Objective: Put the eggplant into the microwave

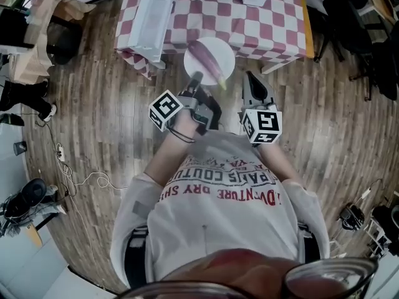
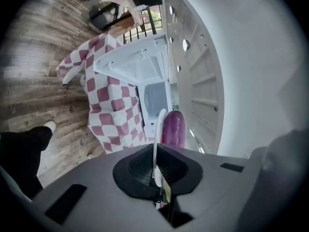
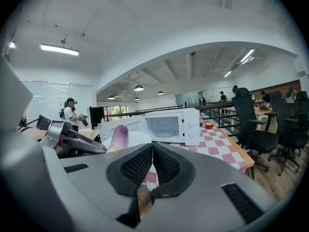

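Note:
A purple eggplant (image 1: 206, 60) lies on a white plate (image 1: 218, 50) held in the air just short of the checkered table (image 1: 274, 23). My left gripper (image 1: 196, 80) is shut on the plate's near rim. In the left gripper view the plate (image 2: 158, 129) stands edge-on between the pads, with the eggplant (image 2: 173, 128) on its right face. The white microwave (image 3: 170, 125) sits on the table with its door (image 1: 149, 17) swung open. My right gripper (image 1: 252, 81) hangs to the right of the plate, shut with nothing in it (image 3: 152, 148).
A small red bowl (image 3: 208, 125) sits on the table to the right of the microwave. Black office chairs (image 3: 256, 124) stand to the right of the table. Another person (image 3: 70, 111) stands far to the left. Cables (image 1: 81, 179) lie on the wooden floor.

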A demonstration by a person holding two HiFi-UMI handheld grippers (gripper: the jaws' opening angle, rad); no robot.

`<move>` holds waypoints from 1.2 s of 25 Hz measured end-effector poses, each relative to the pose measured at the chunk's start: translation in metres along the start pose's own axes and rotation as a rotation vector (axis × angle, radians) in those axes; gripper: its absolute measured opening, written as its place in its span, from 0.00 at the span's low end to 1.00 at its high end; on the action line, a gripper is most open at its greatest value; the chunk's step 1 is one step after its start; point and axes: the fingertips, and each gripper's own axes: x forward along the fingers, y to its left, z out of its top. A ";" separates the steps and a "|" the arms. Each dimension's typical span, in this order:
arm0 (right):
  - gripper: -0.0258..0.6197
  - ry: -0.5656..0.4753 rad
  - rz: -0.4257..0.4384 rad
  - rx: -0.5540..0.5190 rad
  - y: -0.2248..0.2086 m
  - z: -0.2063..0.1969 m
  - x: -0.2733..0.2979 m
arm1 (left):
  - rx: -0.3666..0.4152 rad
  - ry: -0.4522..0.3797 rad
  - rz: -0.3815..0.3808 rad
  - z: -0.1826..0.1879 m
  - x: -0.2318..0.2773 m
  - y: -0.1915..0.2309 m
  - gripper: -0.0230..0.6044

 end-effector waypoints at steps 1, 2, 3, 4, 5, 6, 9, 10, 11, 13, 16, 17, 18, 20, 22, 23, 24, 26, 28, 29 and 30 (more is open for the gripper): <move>0.08 0.000 -0.003 0.001 -0.005 0.001 0.007 | -0.001 0.004 0.001 0.002 0.009 0.000 0.09; 0.08 -0.001 -0.005 0.001 -0.009 0.002 0.015 | -0.002 0.008 0.001 0.004 0.018 0.000 0.09; 0.08 -0.002 -0.008 -0.001 -0.014 0.004 0.023 | -0.003 0.013 -0.001 0.007 0.027 -0.001 0.09; 0.08 -0.001 -0.011 -0.003 -0.018 0.006 0.032 | -0.005 0.017 -0.003 0.011 0.038 -0.002 0.09; 0.08 0.001 -0.014 -0.005 -0.022 0.009 0.041 | -0.008 0.021 -0.005 0.015 0.048 -0.003 0.09; 0.08 0.003 -0.015 -0.007 -0.026 0.011 0.052 | -0.011 0.024 -0.007 0.021 0.060 -0.004 0.09; 0.08 0.007 -0.022 -0.022 -0.039 0.022 0.089 | -0.016 0.034 -0.010 0.043 0.097 -0.010 0.09; 0.08 0.008 -0.027 -0.030 -0.044 0.026 0.104 | -0.016 0.040 -0.011 0.050 0.111 -0.012 0.09; 0.08 0.011 -0.031 -0.036 -0.049 0.030 0.118 | -0.016 0.047 -0.012 0.056 0.124 -0.015 0.09; 0.08 0.023 -0.035 -0.040 -0.058 0.036 0.145 | -0.015 0.060 -0.008 0.068 0.148 -0.018 0.09; 0.08 0.048 -0.032 -0.030 -0.071 0.041 0.183 | -0.021 0.067 0.015 0.088 0.178 -0.016 0.09; 0.08 0.054 -0.030 -0.028 -0.075 0.043 0.195 | -0.026 0.068 0.023 0.094 0.187 -0.014 0.09; 0.08 0.058 -0.030 -0.027 -0.078 0.045 0.207 | -0.030 0.071 0.030 0.099 0.196 -0.011 0.09; 0.08 0.063 -0.032 -0.029 -0.083 0.047 0.229 | -0.033 0.080 0.040 0.109 0.210 -0.008 0.09; 0.08 0.064 -0.034 -0.033 -0.088 0.049 0.248 | -0.032 0.085 0.043 0.118 0.222 -0.006 0.09; 0.08 0.066 -0.034 -0.035 -0.090 0.050 0.257 | -0.033 0.083 0.045 0.123 0.228 -0.006 0.09; 0.08 0.070 -0.035 -0.036 -0.093 0.051 0.266 | -0.036 0.079 0.049 0.127 0.233 -0.007 0.09; 0.08 0.077 -0.035 -0.035 -0.099 0.052 0.283 | -0.040 0.073 0.055 0.135 0.243 -0.008 0.09; 0.08 0.079 -0.031 -0.037 -0.105 0.053 0.297 | -0.039 0.069 0.060 0.141 0.252 -0.008 0.09; 0.08 0.081 -0.028 -0.039 -0.109 0.053 0.304 | -0.040 0.065 0.063 0.143 0.257 -0.008 0.09; 0.08 0.085 -0.023 -0.040 -0.112 0.053 0.309 | -0.043 0.059 0.068 0.145 0.262 -0.007 0.09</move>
